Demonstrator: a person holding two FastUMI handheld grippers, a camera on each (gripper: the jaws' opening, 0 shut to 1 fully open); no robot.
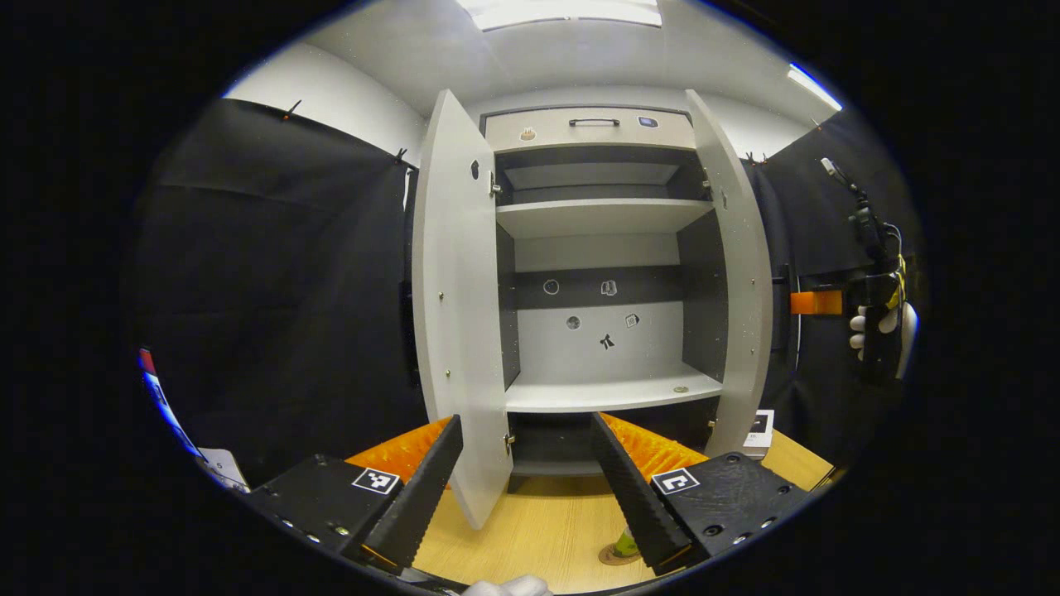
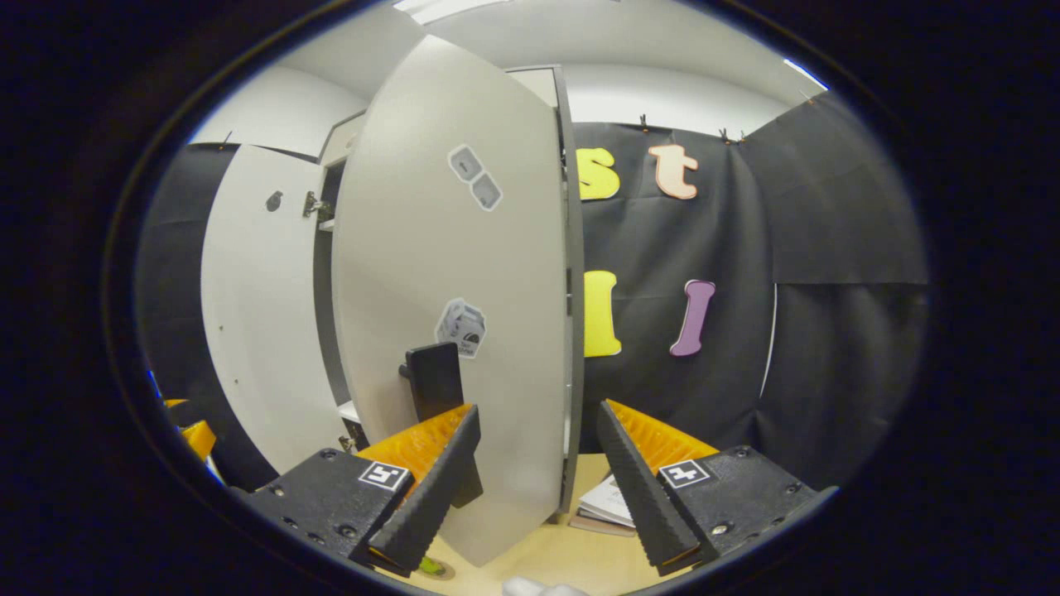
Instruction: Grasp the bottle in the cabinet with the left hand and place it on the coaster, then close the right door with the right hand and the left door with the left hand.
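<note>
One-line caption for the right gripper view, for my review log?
Open right gripper faces the outer side of the cabinet's open right door, its fingers on either side of the door's edge, not touching it.

The scene is lit from above by ceiling light panels, seen blown out to plain white at the top of the left gripper view; a second bright strip is seen at the upper right. Even, fairly bright light is thrown on the cabinet, while its lower recess is left in deep shadow. Strong fisheye bending is seen in both views, the right door being bowed outward in the right gripper view. Focus is kept sharp at the centre and softened slightly toward the rims. A faint sheen is carried on the tabletop.
</note>
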